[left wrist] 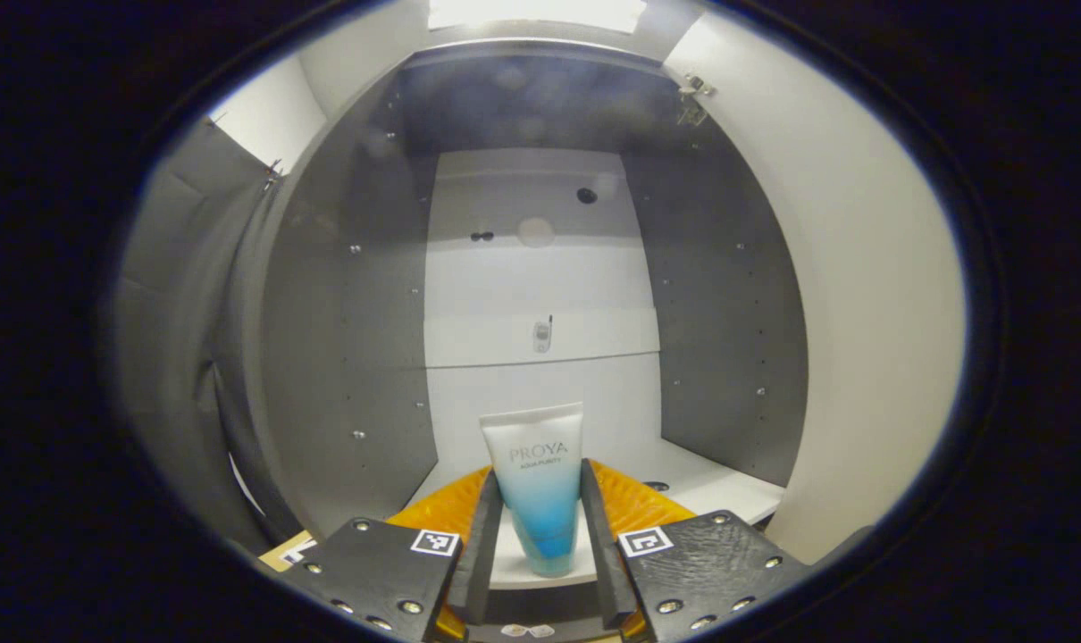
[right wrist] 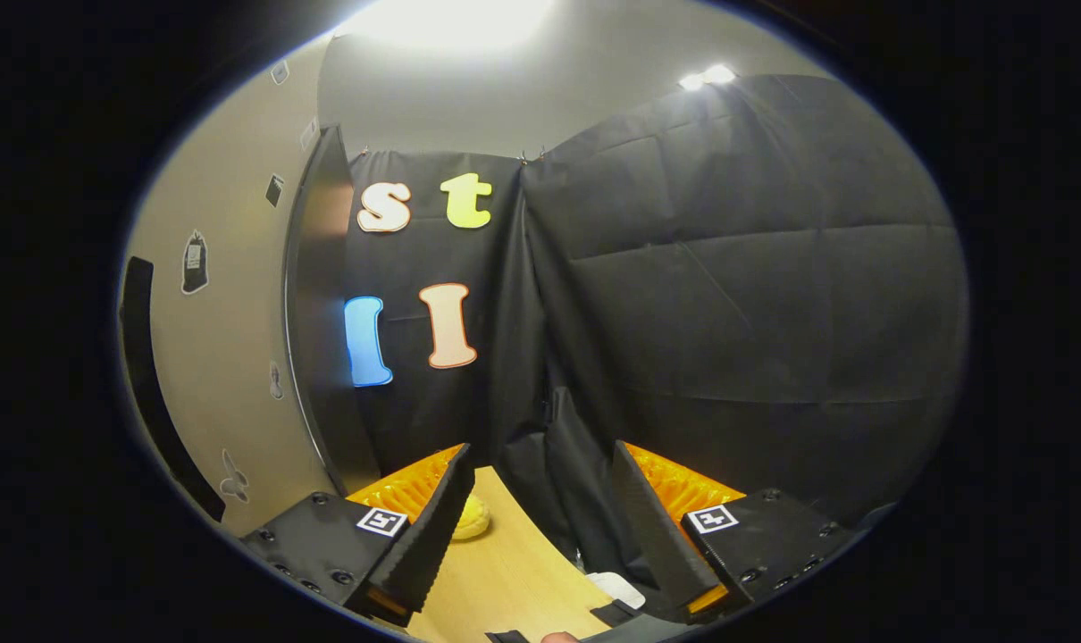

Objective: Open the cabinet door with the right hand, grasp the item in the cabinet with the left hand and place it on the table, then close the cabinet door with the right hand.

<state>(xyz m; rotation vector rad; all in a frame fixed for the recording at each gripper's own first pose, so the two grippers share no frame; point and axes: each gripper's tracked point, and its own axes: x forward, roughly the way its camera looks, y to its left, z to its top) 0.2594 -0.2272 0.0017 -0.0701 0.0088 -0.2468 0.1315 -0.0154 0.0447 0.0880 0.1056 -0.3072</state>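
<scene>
1 squeeze tube [left wrist: 538, 487], white top fading to blue toward the cap, smooth plastic, standing cap-down on the white lower shelf [left wrist: 715, 487] inside the open cabinet [left wrist: 728, 295]. Left gripper [left wrist: 540, 527]: 2 fingers flank the tube, close on both sides; contact can't be confirmed. Cabinet: grey side panels w/ peg holes, white back. Right gripper [right wrist: 540, 527]: jaws spread, nothing between, over wood-grain table [right wrist: 505, 572]; 1 yellow round item [right wrist: 471, 518] near left finger. Open door [right wrist: 322, 304] edge-on, dark.

My left gripper [left wrist: 540, 545] has two black blocks studded with silver screws, each carrying a small square black-and-white marker, with ribbed orange plastic behind its long narrow fingers. My right gripper [right wrist: 540, 527] has the same build.
</scene>
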